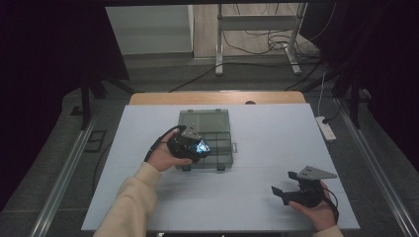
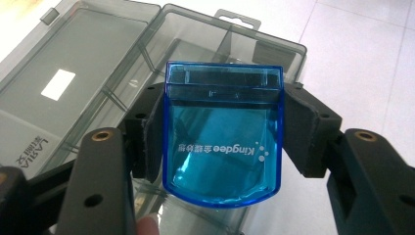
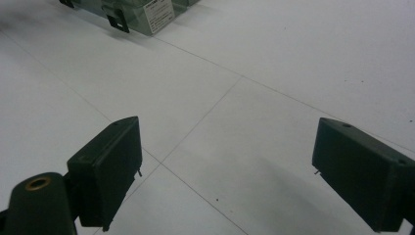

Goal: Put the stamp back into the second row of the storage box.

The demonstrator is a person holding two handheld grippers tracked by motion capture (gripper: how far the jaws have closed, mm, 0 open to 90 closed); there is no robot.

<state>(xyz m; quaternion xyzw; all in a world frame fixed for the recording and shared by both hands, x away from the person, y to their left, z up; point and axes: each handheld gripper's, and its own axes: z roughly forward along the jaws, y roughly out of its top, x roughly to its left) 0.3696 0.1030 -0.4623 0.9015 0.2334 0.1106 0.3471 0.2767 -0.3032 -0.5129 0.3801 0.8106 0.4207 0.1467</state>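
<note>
- Your left gripper [image 2: 222,142] pinches a blue translucent case [image 2: 222,134] between its pads, held over the open grey compartment box [image 1: 217,129] on the white table [image 1: 276,143].
- Your right gripper [image 1: 291,190] rests near the table's front right, jaws spread wide, holding nothing.

organizer box [image 1: 210,140]: tabletop [image 1: 267,197] centre, lid open toward far side
left tongs [image 2: 222,142]: over box
right tongs [image 1: 286,193]: near right
</note>
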